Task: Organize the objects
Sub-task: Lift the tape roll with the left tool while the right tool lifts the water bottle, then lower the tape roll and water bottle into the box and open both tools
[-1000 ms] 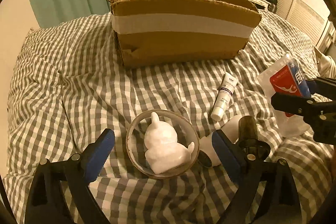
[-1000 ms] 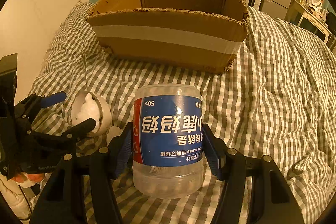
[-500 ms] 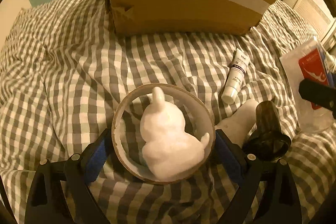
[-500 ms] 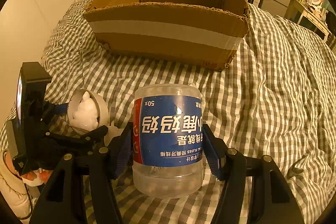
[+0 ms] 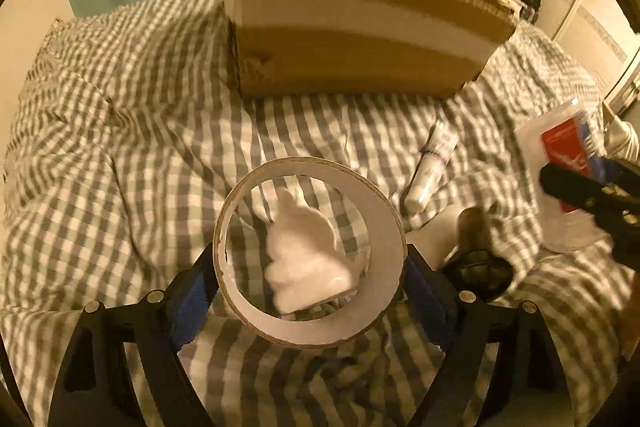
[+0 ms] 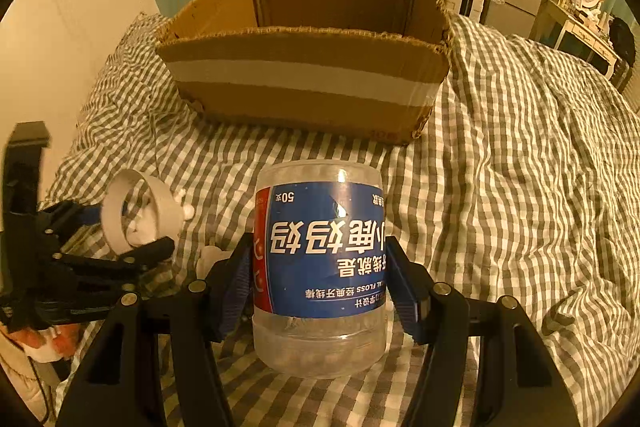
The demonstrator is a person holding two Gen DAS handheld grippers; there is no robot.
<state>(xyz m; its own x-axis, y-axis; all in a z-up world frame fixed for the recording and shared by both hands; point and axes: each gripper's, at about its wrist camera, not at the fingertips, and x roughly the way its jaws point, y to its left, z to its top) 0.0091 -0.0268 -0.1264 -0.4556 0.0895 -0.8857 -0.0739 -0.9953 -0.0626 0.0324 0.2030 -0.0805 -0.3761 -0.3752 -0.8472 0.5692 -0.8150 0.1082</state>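
Note:
My left gripper [image 5: 308, 279] is shut on a clear tape roll [image 5: 384, 227], held above the checked bedspread. A white animal figurine [image 5: 304, 259] shows through the ring, on the bed below. My right gripper [image 6: 320, 275] is shut on an upside-down clear floss-pick jar [image 6: 320, 267] with a blue label; the jar also shows in the left wrist view [image 5: 560, 167]. An open cardboard box [image 6: 308, 67] with a white tape stripe stands on the bed beyond both grippers. The left gripper with the roll shows at the left of the right wrist view [image 6: 136, 211].
A white tube [image 5: 432, 163] lies on the bedspread right of the roll. A dark-capped white bottle [image 5: 472, 239] lies beside my left gripper's right finger. Green curtains hang behind the box. Furniture stands at the far right.
My left gripper closed on the tape roll and lifted it off the bed, leaving the figurine below. My right gripper kept hold of the jar and rose slightly.

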